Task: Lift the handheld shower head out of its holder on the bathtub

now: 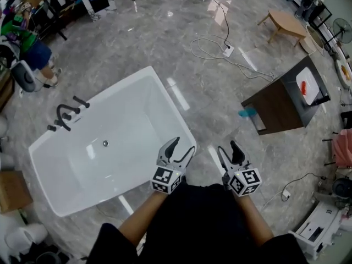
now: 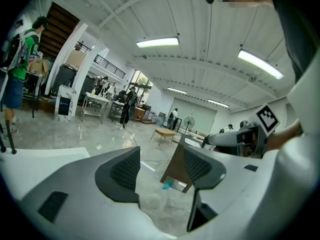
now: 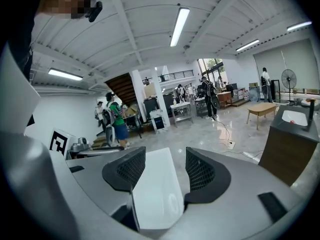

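The left gripper (image 1: 184, 146) and the right gripper (image 1: 227, 147) were held side by side at the near edge of the scene, just past the person's forearms. Each had its jaws spread. Nothing lay between the left one's pads (image 2: 125, 173) or the right one's pads (image 3: 131, 170). The left gripper hung just off the near right corner of a white bathtub (image 1: 127, 87), and the right gripper was over bare floor (image 1: 165, 43).

The floor was polished grey marble with pale streaks of reflected light. It lay open to the right of the tub and beyond its far rim. A cardboard box (image 1: 12, 190) crowded the tub's near left end.

The tub stood at a slant, its long sides running from near left to far right. Its smooth white inside showed a small round drain (image 1: 105, 143). The handheld shower head (image 1: 63, 117) was among the black fittings on the tub's far left rim, well apart from both grippers. I could not tell which of those pieces it was.

To the right of the tub, across a strip of open floor, stood a dark cabinet (image 1: 278, 106). It held a white basin (image 1: 311, 89), and a small orange thing (image 1: 303, 88) lay in the basin. A teal object (image 1: 247, 113) lay on the floor just beside the cabinet's left corner.

Farther off, a white cable (image 1: 212, 43) looped across the marble. A low wooden table (image 1: 286, 21) stood at the far right with a fan (image 1: 342, 29) beyond it. At the far left a person (image 1: 30, 48) in a green top stood among cluttered stands.
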Motion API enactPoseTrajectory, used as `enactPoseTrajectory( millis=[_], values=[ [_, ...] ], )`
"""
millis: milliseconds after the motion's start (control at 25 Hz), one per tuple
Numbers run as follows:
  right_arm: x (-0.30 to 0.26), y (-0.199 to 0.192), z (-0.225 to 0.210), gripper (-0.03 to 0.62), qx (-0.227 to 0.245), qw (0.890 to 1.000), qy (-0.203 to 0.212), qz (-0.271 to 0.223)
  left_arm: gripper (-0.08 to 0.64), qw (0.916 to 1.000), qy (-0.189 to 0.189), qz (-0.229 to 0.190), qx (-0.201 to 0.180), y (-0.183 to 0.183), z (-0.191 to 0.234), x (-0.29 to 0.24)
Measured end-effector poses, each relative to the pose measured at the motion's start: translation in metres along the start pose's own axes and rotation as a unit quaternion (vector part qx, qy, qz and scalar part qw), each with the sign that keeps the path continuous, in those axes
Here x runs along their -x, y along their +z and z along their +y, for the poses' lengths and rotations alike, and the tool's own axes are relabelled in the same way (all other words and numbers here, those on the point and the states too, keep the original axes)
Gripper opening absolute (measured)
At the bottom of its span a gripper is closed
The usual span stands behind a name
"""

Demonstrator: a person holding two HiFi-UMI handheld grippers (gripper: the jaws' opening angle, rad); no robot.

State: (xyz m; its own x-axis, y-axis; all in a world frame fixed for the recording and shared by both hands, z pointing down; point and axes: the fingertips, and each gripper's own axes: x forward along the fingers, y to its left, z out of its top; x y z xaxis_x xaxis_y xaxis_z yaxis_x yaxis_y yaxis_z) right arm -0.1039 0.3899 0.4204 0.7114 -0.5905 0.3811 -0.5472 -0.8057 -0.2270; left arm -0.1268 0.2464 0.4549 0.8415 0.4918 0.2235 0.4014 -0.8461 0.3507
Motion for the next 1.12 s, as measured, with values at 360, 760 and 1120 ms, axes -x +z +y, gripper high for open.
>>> enactPoseTrajectory(
  millis=[360, 760, 1120],
  values=[
    [-0.073, 0.028, 0.013, 0.221, 0.015, 0.998, 0.057, 0.002, 0.249, 0.9967, 0.072, -0.033, 0.017, 0.018, 0.058, 0.012],
    [-0.227, 0.054, 0.029, 0.221, 0.091, 0.970, 0.218, 0.056, 0.256, 0.9609, 0.256, -0.085, 0.064, 0.038, 0.163, 0.008],
    [-0.407, 0.079, 0.092, 0.221, 0.159, 0.886, 0.420, 0.114, 0.265, 0.8558, 0.464, -0.137, 0.182, 0.065, 0.279, 0.009]
  ],
)
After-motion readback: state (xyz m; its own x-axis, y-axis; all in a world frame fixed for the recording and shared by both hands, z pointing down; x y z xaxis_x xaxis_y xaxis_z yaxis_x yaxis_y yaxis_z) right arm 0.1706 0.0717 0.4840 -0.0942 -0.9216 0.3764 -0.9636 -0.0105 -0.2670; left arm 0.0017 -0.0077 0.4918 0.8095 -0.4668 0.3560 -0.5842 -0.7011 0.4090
